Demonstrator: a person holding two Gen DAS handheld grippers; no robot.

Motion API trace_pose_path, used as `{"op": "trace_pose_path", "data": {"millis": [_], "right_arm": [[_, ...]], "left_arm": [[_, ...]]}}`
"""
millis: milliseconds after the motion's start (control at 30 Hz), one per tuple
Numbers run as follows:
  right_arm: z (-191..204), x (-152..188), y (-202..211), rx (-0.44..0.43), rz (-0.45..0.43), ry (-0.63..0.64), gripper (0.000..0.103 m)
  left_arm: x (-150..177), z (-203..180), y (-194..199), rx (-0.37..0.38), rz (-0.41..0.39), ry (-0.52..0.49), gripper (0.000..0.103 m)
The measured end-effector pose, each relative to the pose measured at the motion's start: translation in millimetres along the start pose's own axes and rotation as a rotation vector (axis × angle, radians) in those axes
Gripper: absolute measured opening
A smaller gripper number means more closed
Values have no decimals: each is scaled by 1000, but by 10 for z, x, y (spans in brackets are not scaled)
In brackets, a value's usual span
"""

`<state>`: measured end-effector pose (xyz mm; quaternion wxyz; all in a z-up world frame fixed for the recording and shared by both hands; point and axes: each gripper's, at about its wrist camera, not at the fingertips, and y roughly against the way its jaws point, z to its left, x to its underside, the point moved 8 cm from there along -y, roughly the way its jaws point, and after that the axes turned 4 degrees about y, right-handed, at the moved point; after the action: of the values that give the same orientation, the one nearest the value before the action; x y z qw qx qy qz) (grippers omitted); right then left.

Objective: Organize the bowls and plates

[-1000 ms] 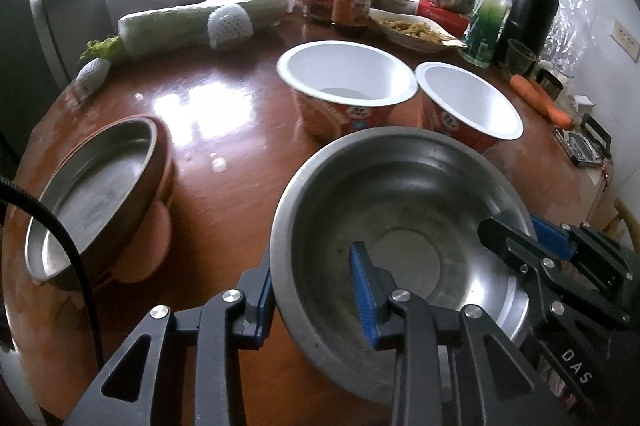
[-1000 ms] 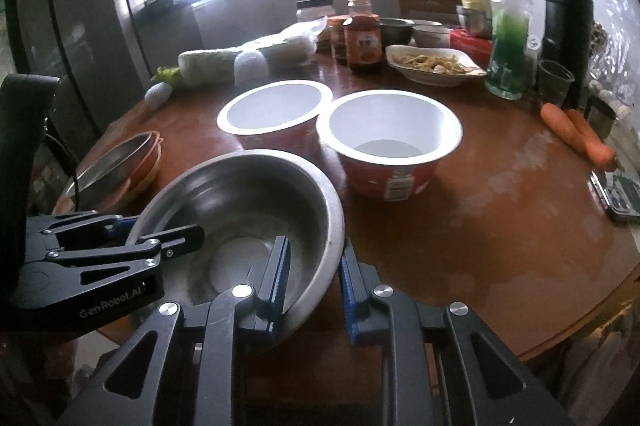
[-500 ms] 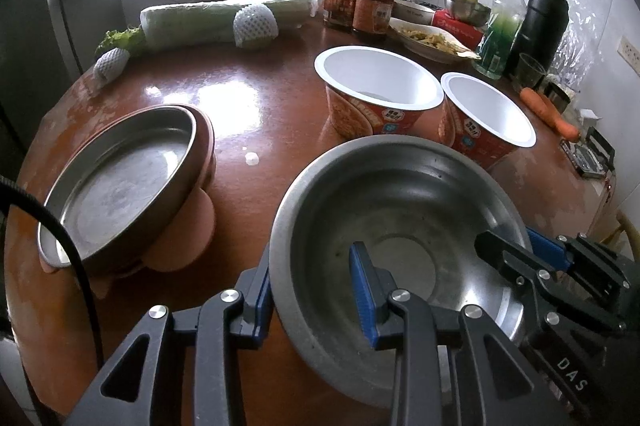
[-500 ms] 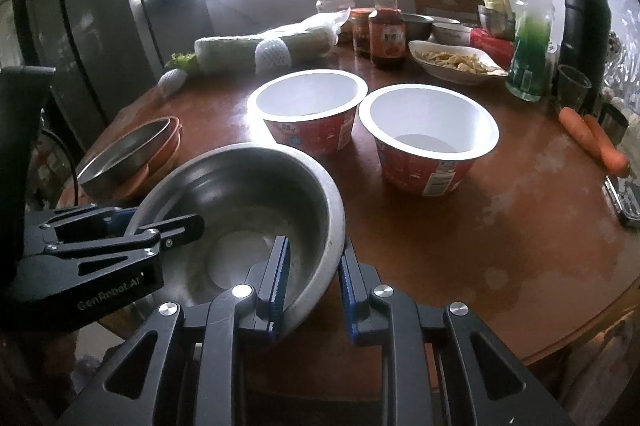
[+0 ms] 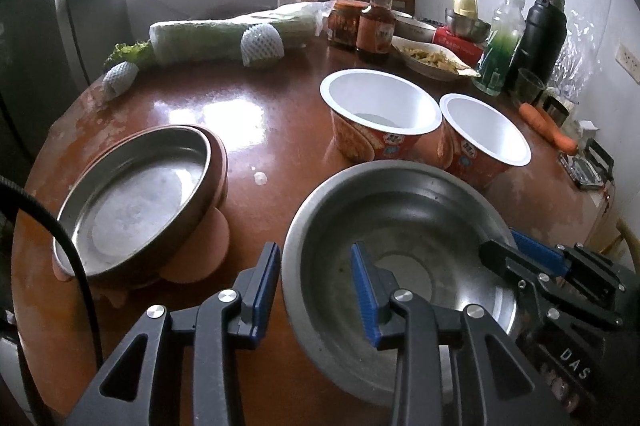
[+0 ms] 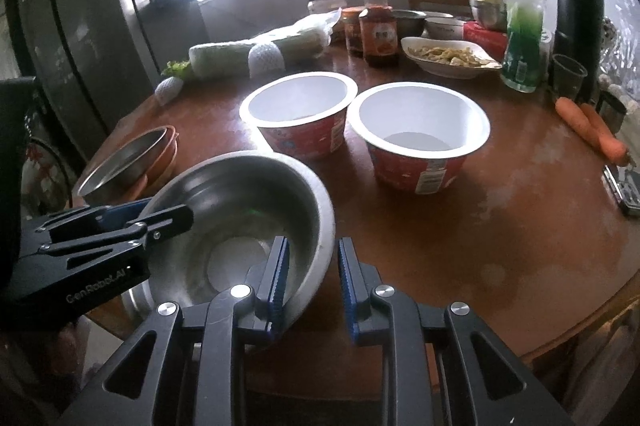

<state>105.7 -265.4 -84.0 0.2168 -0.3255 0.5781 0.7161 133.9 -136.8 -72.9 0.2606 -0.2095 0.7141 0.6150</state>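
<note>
the steel bowl (image 5: pixel 400 250) sits low in both wrist views, near the 6 o'clock edge of the round brown tabletop (image 5: pixel 256 129). the left gripper (image 5: pixel 316 290) straddles the bowl's 9 o'clock rim, one blue-padded finger outside the wall and one inside; there is a gap either side of the rim, so the fingers stand narrowly apart and do not pinch it. the right gripper (image 6: pixel 312 278) straddles the 3 o'clock rim the same way, its fingers slightly parted, and whether the inner pad touches the wall i cannot tell. at 9 o'clock of the bowl a shallow steel plate (image 5: pixel 132 201) rests tilted in an orange plate (image 5: pixel 208 250). toward 12 o'clock two empty instant noodle cups (image 6: pixel 300 113) stand side by side, just beside the bowl's far rim.
</note>
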Motion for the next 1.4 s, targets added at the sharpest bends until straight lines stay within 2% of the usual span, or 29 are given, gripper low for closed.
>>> {"op": "trace_pose_path", "data": {"millis": [433,700,1100,1200,1400], "right_arm": [[-142,-98,303,29,-75,-16,33],[-278,-179,470,44,-126,-42,34],[-725,-307,527,92,-171,-102,35],[-852,-350,482,105,-171,-115,35],[-1034,-422,349,111,-163,-127,35]], "left_arm": [[-135,-134,283,-8,-62,-20,40],[-249,-393,393,9,-90,-61,42],[-411,-877,164,62,-64,-130,42],[-436,-979,56,96,-31,-129,43],[-496,-1077,-121,98,-3,-122,43]]}}
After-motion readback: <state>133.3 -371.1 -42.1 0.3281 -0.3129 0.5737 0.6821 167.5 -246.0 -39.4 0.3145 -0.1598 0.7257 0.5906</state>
